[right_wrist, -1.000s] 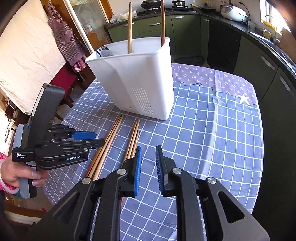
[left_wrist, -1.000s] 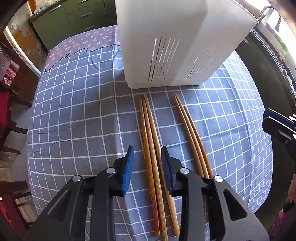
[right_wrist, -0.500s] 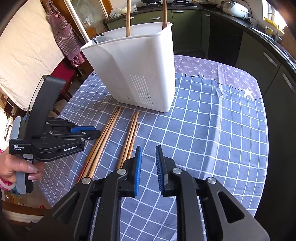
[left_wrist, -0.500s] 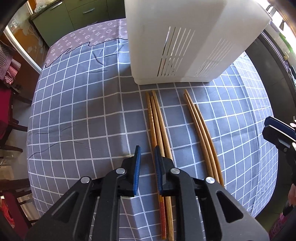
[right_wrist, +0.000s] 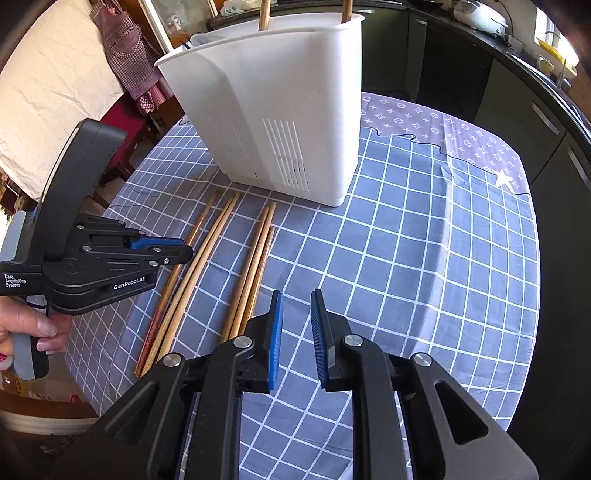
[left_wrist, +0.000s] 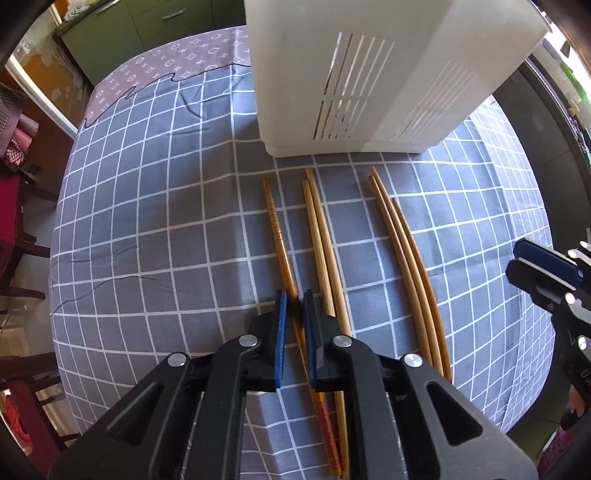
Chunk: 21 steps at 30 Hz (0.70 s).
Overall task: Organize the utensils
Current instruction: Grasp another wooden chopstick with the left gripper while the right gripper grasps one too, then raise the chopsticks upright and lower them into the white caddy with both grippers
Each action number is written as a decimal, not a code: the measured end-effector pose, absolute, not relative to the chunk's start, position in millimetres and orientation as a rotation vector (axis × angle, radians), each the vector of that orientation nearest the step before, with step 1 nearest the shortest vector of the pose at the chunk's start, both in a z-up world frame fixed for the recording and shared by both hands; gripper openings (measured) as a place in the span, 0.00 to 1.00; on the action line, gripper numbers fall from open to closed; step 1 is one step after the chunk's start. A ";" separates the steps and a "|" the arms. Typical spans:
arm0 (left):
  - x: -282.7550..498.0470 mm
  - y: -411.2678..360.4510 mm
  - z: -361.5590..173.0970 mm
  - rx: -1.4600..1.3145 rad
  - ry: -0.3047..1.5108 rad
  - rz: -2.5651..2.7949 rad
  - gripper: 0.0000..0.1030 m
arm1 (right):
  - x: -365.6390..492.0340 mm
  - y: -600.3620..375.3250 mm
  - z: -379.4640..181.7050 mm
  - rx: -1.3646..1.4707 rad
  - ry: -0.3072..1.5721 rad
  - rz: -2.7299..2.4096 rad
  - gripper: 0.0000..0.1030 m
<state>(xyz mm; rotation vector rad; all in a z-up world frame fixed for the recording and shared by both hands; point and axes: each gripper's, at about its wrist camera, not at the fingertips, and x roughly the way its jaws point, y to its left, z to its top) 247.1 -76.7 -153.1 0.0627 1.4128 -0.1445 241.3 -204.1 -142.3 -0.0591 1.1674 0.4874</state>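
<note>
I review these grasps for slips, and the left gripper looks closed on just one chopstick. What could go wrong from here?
1. The left gripper pinches the red-handled chopstick partway along it, so the long free end may swing or slip when lifted.
2. Two plain chopsticks lie right beside it; the right finger could drag them.
3. The white utensil holder stands close ahead and tall; the tip might strike its wall.

We see a round table under a blue checked tablecloth [right_wrist: 424,236], with a purple patterned cloth [left_wrist: 177,59] at its far edge. Green cabinets [left_wrist: 147,26] line the wall behind, under a dark counter [right_wrist: 524,62] bearing a rice cooker [right_wrist: 480,16]. A checked apron [right_wrist: 125,48] hangs beside a pale sheet [right_wrist: 51,92]. Sunlight pours in from a window [right_wrist: 554,40].
</note>
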 end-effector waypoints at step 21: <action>204.0 -50.0 -78.6 0.096 1.105 -0.200 0.07 | 267.6 -142.7 -185.2 -0.164 1.307 0.459 0.16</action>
